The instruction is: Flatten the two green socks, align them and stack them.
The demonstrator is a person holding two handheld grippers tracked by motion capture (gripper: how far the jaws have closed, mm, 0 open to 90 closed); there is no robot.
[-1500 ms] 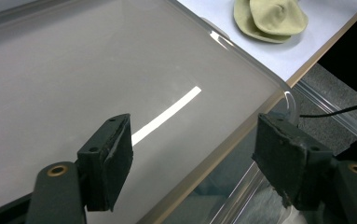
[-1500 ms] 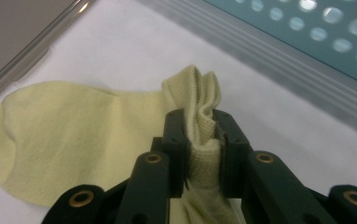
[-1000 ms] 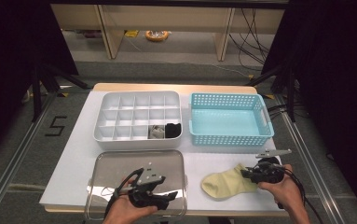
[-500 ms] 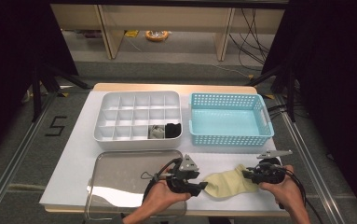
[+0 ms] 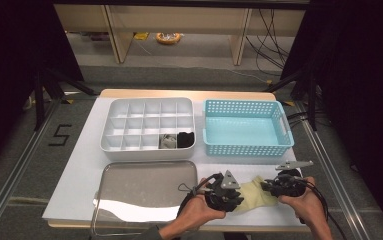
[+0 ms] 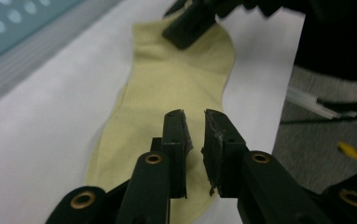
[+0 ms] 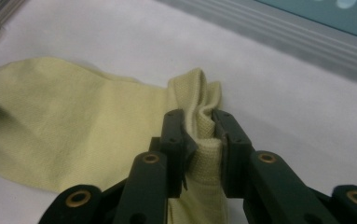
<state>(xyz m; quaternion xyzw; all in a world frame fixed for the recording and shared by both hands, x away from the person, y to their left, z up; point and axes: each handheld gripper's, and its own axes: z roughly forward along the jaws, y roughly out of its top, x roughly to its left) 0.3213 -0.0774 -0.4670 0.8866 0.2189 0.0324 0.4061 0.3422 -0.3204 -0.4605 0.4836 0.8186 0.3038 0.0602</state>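
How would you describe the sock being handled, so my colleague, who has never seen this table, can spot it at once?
Start at the white table and go to its near edge, in front of the blue basket and right of the metal tray. There a pale yellow sock lies flat between the left gripper and the right gripper. It is the only yellow, soft thing out on the tabletop, its end bunched in the right gripper's jaws.
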